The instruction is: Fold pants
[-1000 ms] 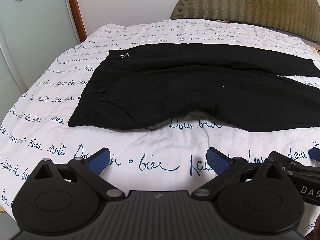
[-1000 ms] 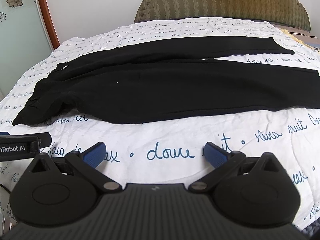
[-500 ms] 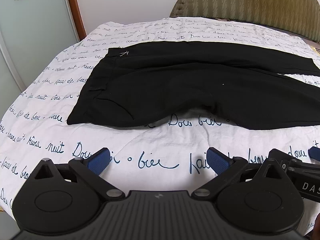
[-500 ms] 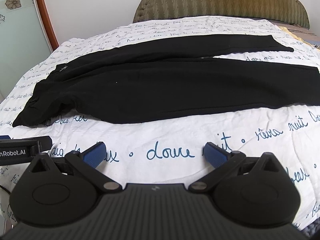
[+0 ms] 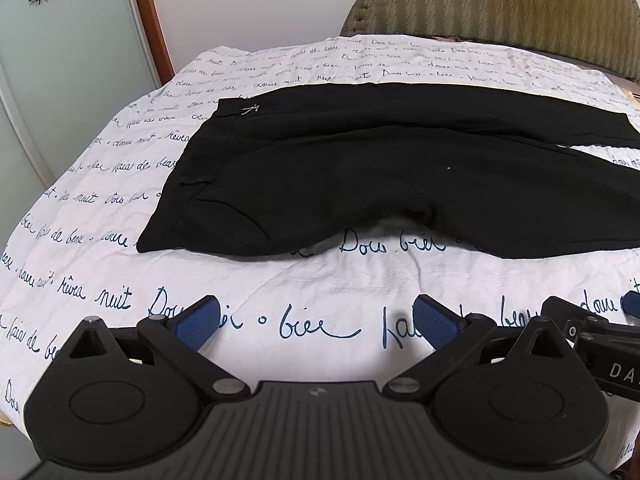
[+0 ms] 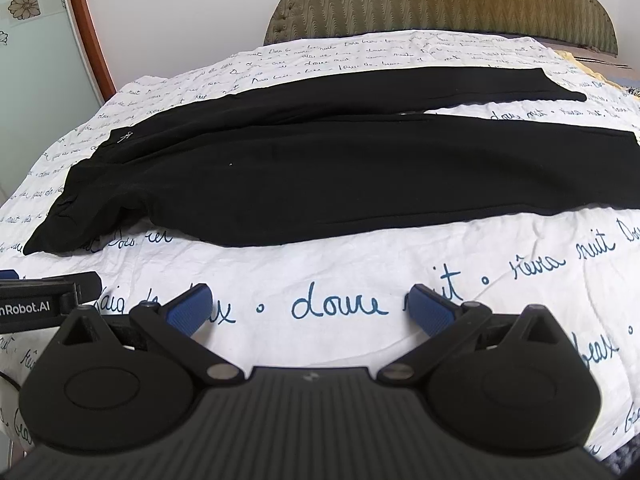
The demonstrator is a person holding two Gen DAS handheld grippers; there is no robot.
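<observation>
Black soft-fabric pants (image 5: 360,184) lie flat on the white quilted bedspread w/ blue cursive script (image 5: 280,288), waistband to the left, both legs running right. Legs side by side, far one slightly splayed off, near edge bowed up at the crotch, so no fold made yet, prob. Left gripper (image 5: 316,318) and right gripper (image 6: 307,307) hover over bare cover just short of the near edge, blue pads spread wide, holding nothing; likely staged to grab waistband & leg.
</observation>
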